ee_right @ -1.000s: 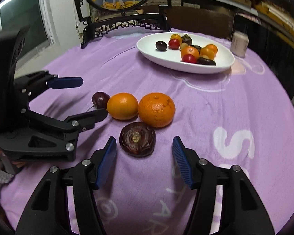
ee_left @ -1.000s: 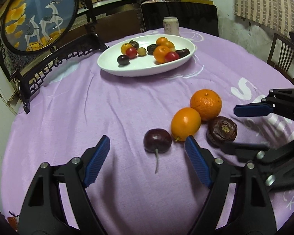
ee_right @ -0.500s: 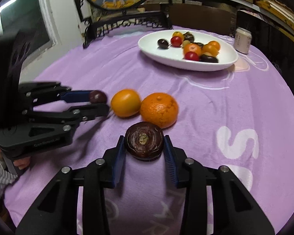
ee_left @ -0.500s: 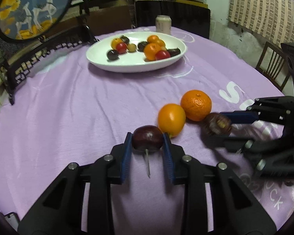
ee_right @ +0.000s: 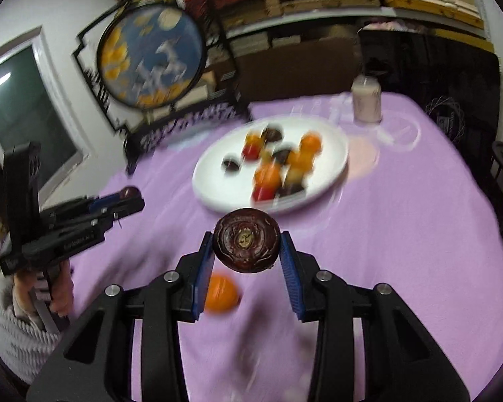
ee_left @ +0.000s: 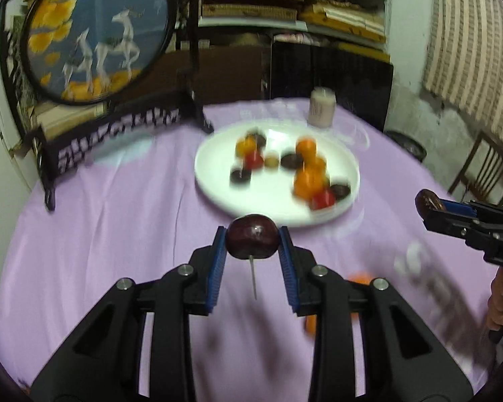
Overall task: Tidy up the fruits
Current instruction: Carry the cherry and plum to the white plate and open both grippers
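My left gripper [ee_left: 251, 239] is shut on a dark red cherry [ee_left: 252, 240] whose stem hangs down, held in the air above the purple cloth. My right gripper [ee_right: 247, 242] is shut on a dark brown wrinkled fruit [ee_right: 246, 239], also lifted off the table. Each gripper shows in the other's view: the right gripper [ee_left: 431, 205] at the right edge, the left gripper [ee_right: 130, 194] at the left. Beyond both lies the white plate [ee_left: 218, 181] with several small fruits. An orange fruit [ee_right: 221, 293] rests on the cloth below my right gripper.
A pale can [ee_left: 322, 111] stands behind the plate. A round painted screen in a black carved stand [ee_left: 97, 33] occupies the back left of the table. A wooden chair [ee_left: 486, 167] stands off the right side. A hand and knitted sleeve [ee_right: 26, 321] hold the left gripper.
Both grippers shut on their fruits, the left on the cherry and the right on the brown fruit, then rose off the cloth toward the plate. The two oranges stayed on the table.
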The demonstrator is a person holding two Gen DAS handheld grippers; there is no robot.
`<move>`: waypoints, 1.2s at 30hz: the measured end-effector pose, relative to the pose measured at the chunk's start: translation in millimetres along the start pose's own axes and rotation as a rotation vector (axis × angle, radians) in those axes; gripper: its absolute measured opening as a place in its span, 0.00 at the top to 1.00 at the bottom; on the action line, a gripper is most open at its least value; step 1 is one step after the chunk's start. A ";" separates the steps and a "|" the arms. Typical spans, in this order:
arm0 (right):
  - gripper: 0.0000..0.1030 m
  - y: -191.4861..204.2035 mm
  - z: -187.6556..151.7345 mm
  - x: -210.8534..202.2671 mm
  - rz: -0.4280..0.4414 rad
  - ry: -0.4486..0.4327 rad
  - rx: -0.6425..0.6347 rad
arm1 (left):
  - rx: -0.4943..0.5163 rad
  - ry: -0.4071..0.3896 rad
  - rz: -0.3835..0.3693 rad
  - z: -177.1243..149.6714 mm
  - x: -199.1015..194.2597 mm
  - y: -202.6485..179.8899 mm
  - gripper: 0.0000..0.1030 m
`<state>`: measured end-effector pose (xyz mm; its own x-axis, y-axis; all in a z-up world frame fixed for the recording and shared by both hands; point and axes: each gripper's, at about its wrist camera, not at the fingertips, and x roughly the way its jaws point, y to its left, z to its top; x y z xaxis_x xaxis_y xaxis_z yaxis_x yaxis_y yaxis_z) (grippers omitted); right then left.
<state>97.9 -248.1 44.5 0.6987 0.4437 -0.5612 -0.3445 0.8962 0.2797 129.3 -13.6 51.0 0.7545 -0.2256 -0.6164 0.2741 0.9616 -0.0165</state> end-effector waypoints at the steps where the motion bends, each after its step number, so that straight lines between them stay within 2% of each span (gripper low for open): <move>1: 0.62 -3.7 12.6 2.7 -0.005 -0.013 0.011 | 0.001 -0.010 0.003 7.9 4.1 -1.5 0.70; 6: 0.62 -26.5 58.1 39.2 -0.017 -0.034 0.083 | 0.004 -0.005 -0.011 36.6 48.6 -15.7 0.70; 11: 0.62 -53.3 74.4 94.2 -0.040 0.015 0.155 | 0.015 0.054 -0.019 35.9 95.3 -22.1 0.70; 15: 0.60 -67.1 77.7 119.2 -0.069 0.035 0.193 | 0.009 0.092 -0.029 30.0 121.7 -20.8 0.69; 16: 0.57 -71.2 77.6 125.2 -0.065 0.041 0.209 | 0.008 0.102 -0.024 27.0 126.7 -19.9 0.63; 17: 0.39 -74.5 76.8 129.6 -0.064 0.049 0.226 | 0.006 0.106 -0.023 25.7 129.2 -19.1 0.54; 18: 0.35 -77.9 75.8 133.2 -0.065 0.057 0.245 | 0.002 0.106 -0.025 24.0 129.9 -17.7 0.51; 19: 0.35 -80.6 74.0 132.9 -0.041 0.045 0.261 | -0.005 0.104 -0.025 22.9 130.1 -15.5 0.48; 22: 0.35 -77.1 77.7 120.1 -0.022 0.008 0.244 | -0.030 0.089 -0.032 24.1 122.1 -10.3 0.47; 24: 0.35 -71.9 83.0 106.6 -0.001 -0.028 0.243 | -0.042 0.074 -0.031 24.4 114.3 -8.0 0.44; 26: 0.34 -61.9 88.0 92.0 0.023 -0.055 0.233 | -0.045 0.054 -0.012 24.6 106.2 -6.6 0.39; 29: 0.32 -41.1 89.7 77.3 0.036 -0.063 0.195 | -0.051 0.052 0.004 23.7 96.1 -6.0 0.38; 33: 0.30 -15.1 72.1 54.6 0.023 -0.062 0.116 | -0.032 0.035 0.035 15.4 74.6 -9.1 0.35; 36: 0.30 -11.3 49.6 44.4 0.020 -0.061 0.111 | -0.038 0.033 0.042 -2.1 57.1 -6.7 0.33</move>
<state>163.9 -238.6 55.1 0.7302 0.4576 -0.5073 -0.2893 0.8798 0.3771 169.2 -32.6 14.3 0.7444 -0.1797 -0.6430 0.2186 0.9756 -0.0196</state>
